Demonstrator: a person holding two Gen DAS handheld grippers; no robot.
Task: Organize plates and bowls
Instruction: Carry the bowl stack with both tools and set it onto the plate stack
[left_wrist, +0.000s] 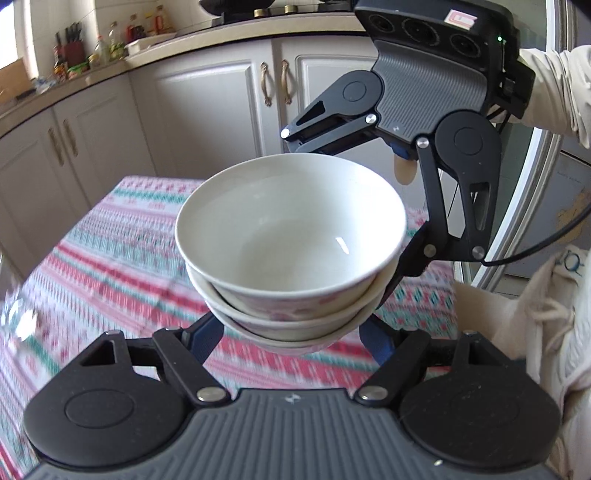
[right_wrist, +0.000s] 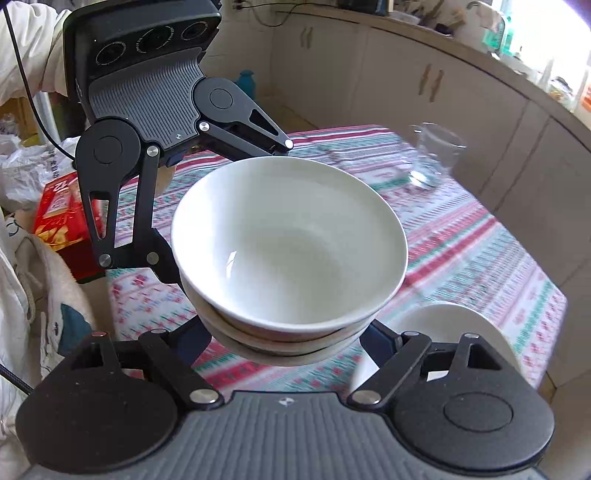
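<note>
glass (right_wrist: 434, 157) ahead, plate (right_wrist: 443, 332) below

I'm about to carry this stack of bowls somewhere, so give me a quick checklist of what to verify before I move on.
1. Left gripper grips the stack of bowls: ok, its fingers sit against both sides of the lower bowls.
2. Right gripper grips the stack too: ok, from the opposite side.
3. Bowls nested evenly: ok, three rims sit one inside another, with only a slight tilt.
4. Stack clear of the tablecloth: ok, it hangs above the cloth.
5. Glass out of the way: ok, it stands apart at the table's far side.
6. White plate as a landing spot: cannot tell, the gripper hides part of it.
</note>
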